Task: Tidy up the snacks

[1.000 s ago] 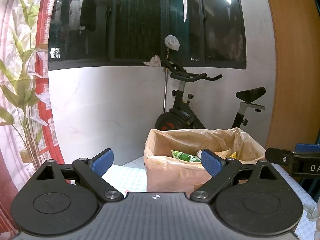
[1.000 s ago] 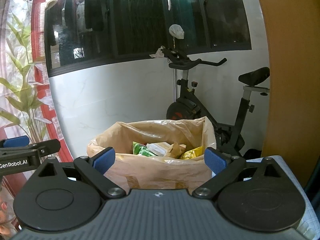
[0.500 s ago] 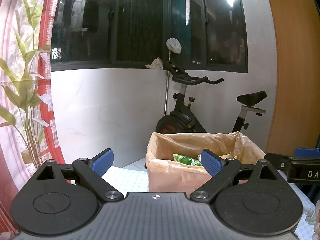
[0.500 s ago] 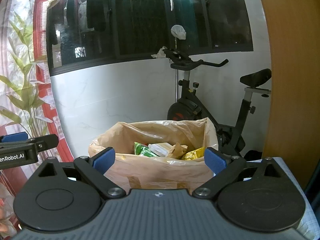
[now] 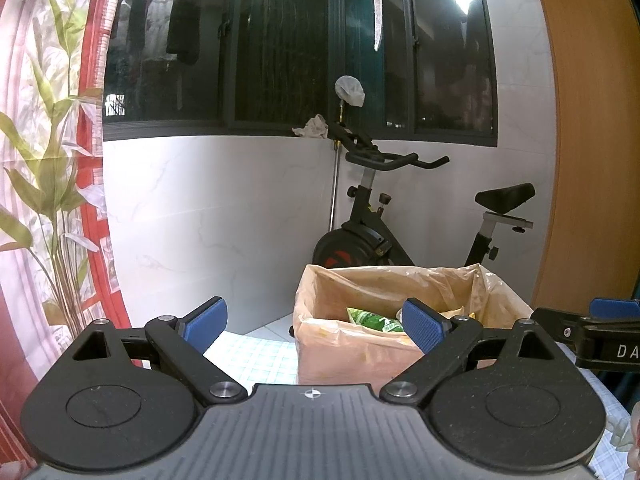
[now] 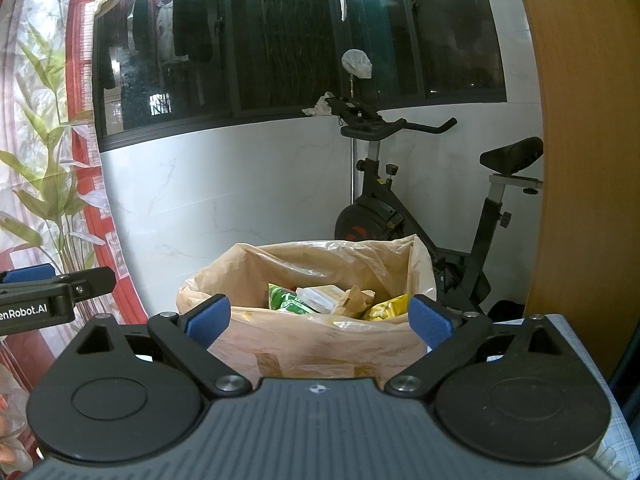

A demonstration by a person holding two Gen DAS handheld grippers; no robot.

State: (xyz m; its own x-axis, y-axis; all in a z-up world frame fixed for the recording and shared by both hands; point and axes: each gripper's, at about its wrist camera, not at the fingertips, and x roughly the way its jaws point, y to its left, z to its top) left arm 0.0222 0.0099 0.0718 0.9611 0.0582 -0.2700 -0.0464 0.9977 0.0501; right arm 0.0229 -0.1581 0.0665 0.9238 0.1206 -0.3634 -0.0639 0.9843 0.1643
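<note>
A cardboard box lined with a tan plastic bag [image 5: 360,356] [image 6: 312,344] stands on the checked tablecloth. Inside lie snack packets: a green one [image 5: 370,317] [image 6: 286,300], a white one [image 6: 320,298] and a yellow one [image 6: 386,307]. My left gripper [image 5: 314,322] is open and holds nothing, hovering short of the box, which sits ahead to its right. My right gripper [image 6: 318,322] is open too, empty, with the box straight ahead between its blue pads. Each gripper's tip shows at the edge of the other's view.
The checked tablecloth [image 5: 256,354] covers the table. Behind it are a white wall, a dark window and an exercise bike [image 5: 384,224] [image 6: 404,208]. A wooden panel [image 5: 596,140] rises at the right, and a leaf-patterned curtain [image 5: 44,160] hangs at the left.
Both grippers have tilted slightly upward, so the box sits a little lower in each view. Their jaws stay open and empty.
</note>
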